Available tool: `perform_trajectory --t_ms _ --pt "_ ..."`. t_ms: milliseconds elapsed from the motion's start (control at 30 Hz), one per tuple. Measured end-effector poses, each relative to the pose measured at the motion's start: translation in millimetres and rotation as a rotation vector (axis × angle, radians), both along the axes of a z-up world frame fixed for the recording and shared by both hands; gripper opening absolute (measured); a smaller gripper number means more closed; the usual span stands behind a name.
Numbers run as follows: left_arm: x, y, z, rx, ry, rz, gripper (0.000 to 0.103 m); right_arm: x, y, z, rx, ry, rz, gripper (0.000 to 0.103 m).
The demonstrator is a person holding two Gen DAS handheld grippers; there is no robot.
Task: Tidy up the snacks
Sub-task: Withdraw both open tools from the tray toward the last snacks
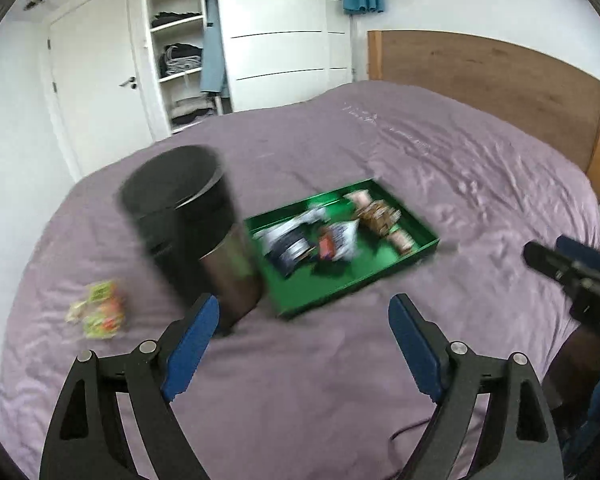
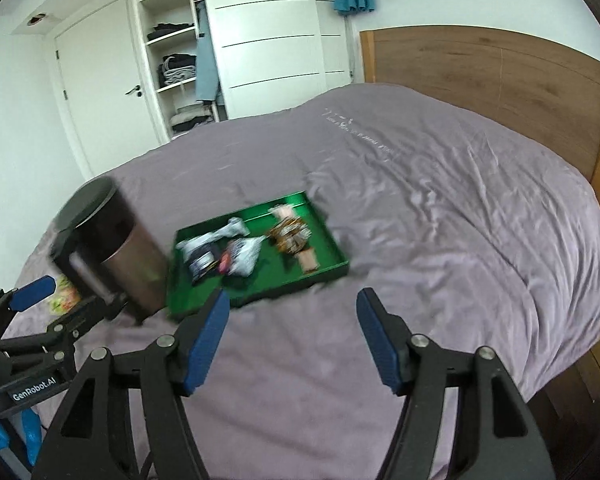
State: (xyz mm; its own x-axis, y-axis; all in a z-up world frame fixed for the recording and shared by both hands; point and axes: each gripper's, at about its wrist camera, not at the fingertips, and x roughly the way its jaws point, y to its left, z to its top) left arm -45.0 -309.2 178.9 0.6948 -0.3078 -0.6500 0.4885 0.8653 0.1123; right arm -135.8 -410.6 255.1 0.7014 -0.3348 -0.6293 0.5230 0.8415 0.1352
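Note:
A green tray (image 1: 332,284) (image 2: 272,274) lies on the purple bedspread and holds several snack packets: dark blue and white ones (image 1: 292,244) (image 2: 204,256) and brown bars (image 1: 384,216) (image 2: 292,236). A black cylindrical bin (image 1: 180,216) (image 2: 112,248) stands just left of the tray. A loose yellow-green packet (image 1: 98,312) (image 2: 64,298) lies on the bed left of the bin. My left gripper (image 1: 304,316) (image 2: 66,300) hovers open in front of the bin and tray, holding nothing. My right gripper (image 2: 292,304) (image 1: 556,260) is open too, short of the tray's front edge.
The bed (image 2: 420,208) spreads wide to the right of the tray, with a wooden headboard (image 2: 480,80) behind. A white wardrobe with open shelves (image 2: 172,60) and a door (image 2: 100,88) stand beyond the far side. The view is motion-blurred.

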Motion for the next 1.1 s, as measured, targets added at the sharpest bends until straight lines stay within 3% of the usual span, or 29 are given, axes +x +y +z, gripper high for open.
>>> perform_trajectory --t_ms 67,267,400,467,533,800,1100 --pt "-11 26 4 0.019 -0.019 0.024 0.083 -6 25 7 0.005 -0.001 0.025 0.101" --pt "-26 128 33 -0.028 -0.076 0.135 0.083 2 105 41 -0.041 -0.035 0.139 0.102" --pt "-22 201 46 -0.025 -0.119 0.231 0.085 31 162 54 -0.064 -0.045 0.257 0.102" --pt "-14 239 46 -0.019 -0.129 0.294 0.092 54 194 55 -0.07 -0.034 0.342 0.102" --pt "-5 268 42 -0.012 -0.13 0.345 0.093 80 227 52 -0.073 -0.013 0.43 0.103" --pt "70 360 -19 0.023 -0.006 0.494 0.093 188 298 2 0.008 0.068 0.592 0.103" --pt "178 377 -91 0.0 0.117 0.457 0.092 330 323 -73 0.064 0.19 0.622 0.103"
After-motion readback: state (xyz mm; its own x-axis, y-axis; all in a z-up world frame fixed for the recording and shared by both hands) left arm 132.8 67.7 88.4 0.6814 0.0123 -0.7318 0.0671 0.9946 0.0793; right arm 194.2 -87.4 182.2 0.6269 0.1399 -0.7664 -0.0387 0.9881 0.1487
